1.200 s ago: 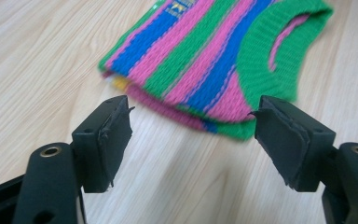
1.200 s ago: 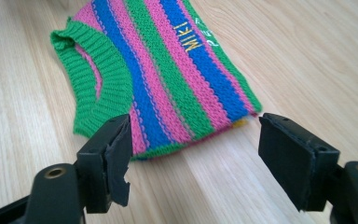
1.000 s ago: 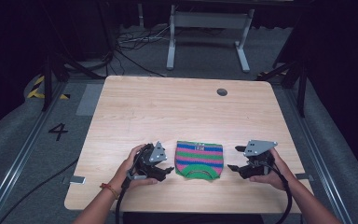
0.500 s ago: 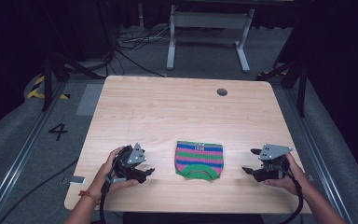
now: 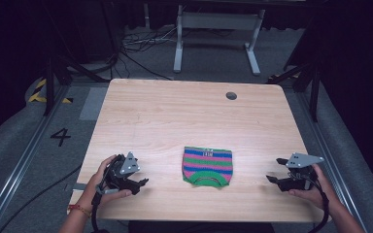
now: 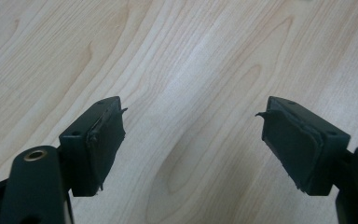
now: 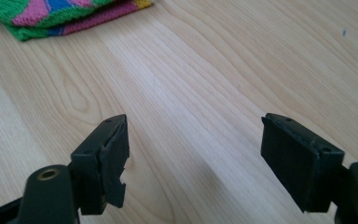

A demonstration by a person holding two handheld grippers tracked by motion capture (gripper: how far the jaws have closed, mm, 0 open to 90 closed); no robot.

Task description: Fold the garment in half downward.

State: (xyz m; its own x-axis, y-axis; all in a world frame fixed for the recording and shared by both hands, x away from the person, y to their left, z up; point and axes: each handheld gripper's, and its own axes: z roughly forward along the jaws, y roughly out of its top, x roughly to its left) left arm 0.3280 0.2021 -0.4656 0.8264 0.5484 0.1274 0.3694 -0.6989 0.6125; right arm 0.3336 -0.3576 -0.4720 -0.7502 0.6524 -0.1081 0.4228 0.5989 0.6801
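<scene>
A small knit garment (image 5: 208,166), folded, with green, pink and blue stripes, lies flat near the front middle of the wooden table (image 5: 184,116). My left gripper (image 5: 141,185) rests well to its left near the front edge, a hand around it. Its jaws stand open over bare wood (image 6: 193,135) and have just been opening a little further, with nothing between them. My right gripper (image 5: 274,170) sits far to the garment's right, also open and empty (image 7: 196,144). In the right gripper view a corner of the garment (image 7: 51,14) shows at the top left, well beyond the jaws.
A round cable hole (image 5: 231,95) lies near the table's far right. Beyond the table stand a white metal frame (image 5: 213,29) and loose cables on the grey floor. A "4" (image 5: 60,137) is marked on the floor at the left.
Both grippers have drawn outward from the garment's sides: the left one to the left, the right one to the right. The garment has stayed in place.
</scene>
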